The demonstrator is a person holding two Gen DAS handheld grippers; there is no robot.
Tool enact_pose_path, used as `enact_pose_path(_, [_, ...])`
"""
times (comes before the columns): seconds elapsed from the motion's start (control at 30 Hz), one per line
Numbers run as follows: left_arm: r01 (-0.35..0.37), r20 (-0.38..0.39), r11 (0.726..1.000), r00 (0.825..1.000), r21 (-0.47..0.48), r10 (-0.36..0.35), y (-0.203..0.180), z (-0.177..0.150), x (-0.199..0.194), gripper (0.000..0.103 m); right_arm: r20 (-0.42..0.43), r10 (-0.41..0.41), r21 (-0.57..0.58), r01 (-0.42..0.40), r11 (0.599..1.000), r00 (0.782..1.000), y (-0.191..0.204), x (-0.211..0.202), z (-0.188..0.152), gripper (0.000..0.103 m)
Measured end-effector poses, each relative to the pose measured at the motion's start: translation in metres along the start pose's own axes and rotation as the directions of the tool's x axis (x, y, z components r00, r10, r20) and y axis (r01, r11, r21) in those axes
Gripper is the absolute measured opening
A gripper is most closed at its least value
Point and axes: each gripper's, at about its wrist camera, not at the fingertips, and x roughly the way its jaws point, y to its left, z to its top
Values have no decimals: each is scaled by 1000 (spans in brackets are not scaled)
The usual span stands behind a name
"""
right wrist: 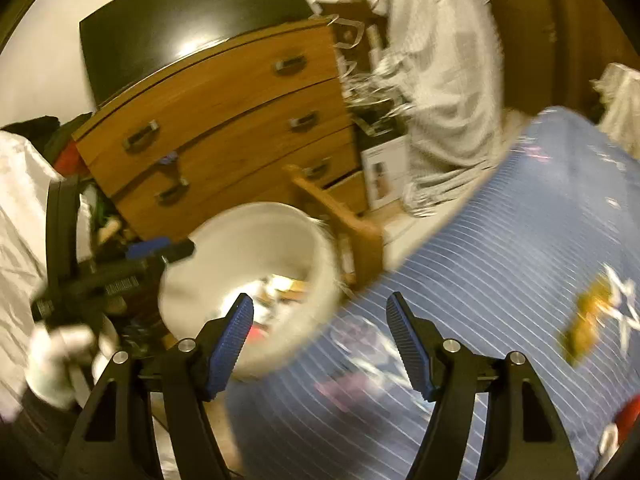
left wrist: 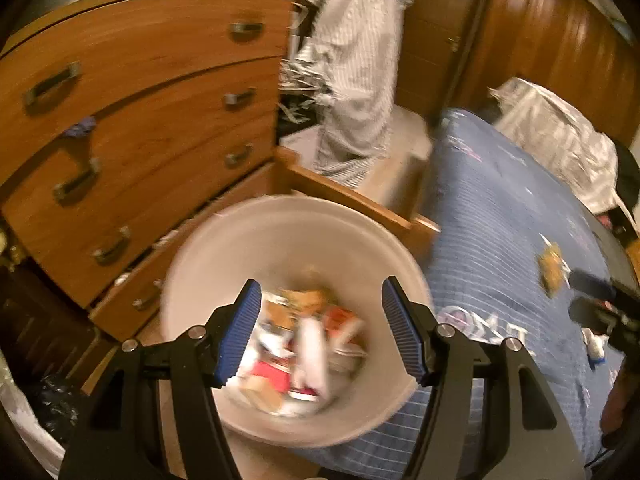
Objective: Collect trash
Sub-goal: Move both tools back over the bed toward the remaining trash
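Note:
A white round trash bin (left wrist: 200,280) stands on the floor beside the bed, holding several pieces of paper and packaging trash (left wrist: 304,344). My left gripper (left wrist: 322,332) is open and empty right above the bin. My right gripper (right wrist: 320,338) is open and empty over the edge of the blue bedspread (right wrist: 500,240), with the bin (right wrist: 248,240) to its left. A brown-yellow wrapper (right wrist: 588,320) lies on the bedspread to the right; it also shows in the left wrist view (left wrist: 552,266). Small white and red scraps (right wrist: 624,424) lie at the lower right. The left gripper shows in the right wrist view (right wrist: 120,272).
A wooden chest of drawers (left wrist: 140,120) stands behind the bin with its lowest drawer (left wrist: 352,200) pulled out. A striped garment (left wrist: 356,80) hangs beside it. A crumpled white cloth (left wrist: 560,136) lies at the bed's far end. A dark screen (right wrist: 180,20) stands on the chest.

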Motion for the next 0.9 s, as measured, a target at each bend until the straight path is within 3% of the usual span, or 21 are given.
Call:
enact_pose_path(0.13, [72,-16,996,997,53,-71,-42,-16,7,60,24,-110,83,107,991,994,-71,-45,-77,70])
enact_pose_path(0.27, [157,-41,979,987,126,-154,-94,-35,11,60,42,-266,167,256,952,963,-141,-94,-138,70])
enact_pose_path(0.43, [223,-90,960,973,170,-210,-141,-54,20,64,40,-478,283,449,848,878,-230,-145,-189,69])
enact_pose_path(0.5, [246,-115,951,967,187,-228,-161,-62,23,64,16,-491,338,457,823,871,-260,-150,-203,69])
enact_pose_path(0.57, [269,-137,941,960,207,-244,-182,-70,25,65,-16,-481,384,450,807,876,-283,-147,-217,69])
enact_pose_path(0.67, [294,-162,926,952,238,-260,-209,-82,26,67,-53,-420,372,408,834,906,-294,-132,-229,70])
enact_pose_path(0.73, [310,-184,913,946,264,-268,-229,-92,28,67,-12,-348,310,335,890,937,-280,-132,-230,70])
enact_pose_path(0.77, [314,-190,909,944,272,-270,-236,-95,29,67,39,-261,252,243,937,965,-268,-139,-229,70])
enact_pose_path(0.8, [320,-197,904,942,283,-272,-243,-99,30,67,74,-191,197,173,965,979,-257,-149,-230,70])
enact_pose_path(0.9, [339,-225,887,934,314,-277,-264,-110,34,68,140,-138,147,117,982,980,-250,-185,-241,70])
